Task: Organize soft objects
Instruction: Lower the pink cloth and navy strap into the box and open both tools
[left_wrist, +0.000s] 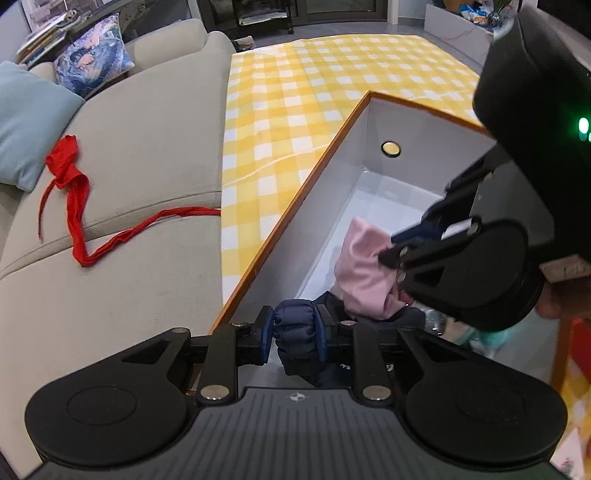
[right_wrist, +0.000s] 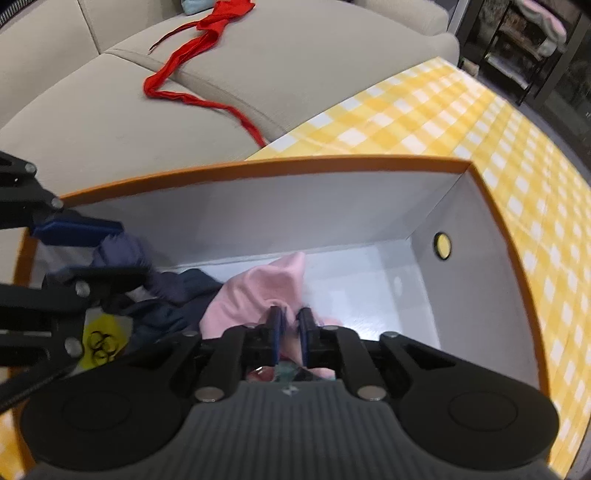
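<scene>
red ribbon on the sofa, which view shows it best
The left wrist view: the red ribbon lies whole on the sofa, from its bunched end by the blue cushion to its tail at the checked cloth. The right wrist view shows it smaller, cropped at the top.

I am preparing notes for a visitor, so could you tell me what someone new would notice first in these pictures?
Probably the red cloth strung across the beige sofa, bright against the pale cushions. Next, the orange-rimmed box on the yellow checked tablecloth, where the left gripper holds a navy glove and the right gripper holds a pink cloth inside it.
</scene>
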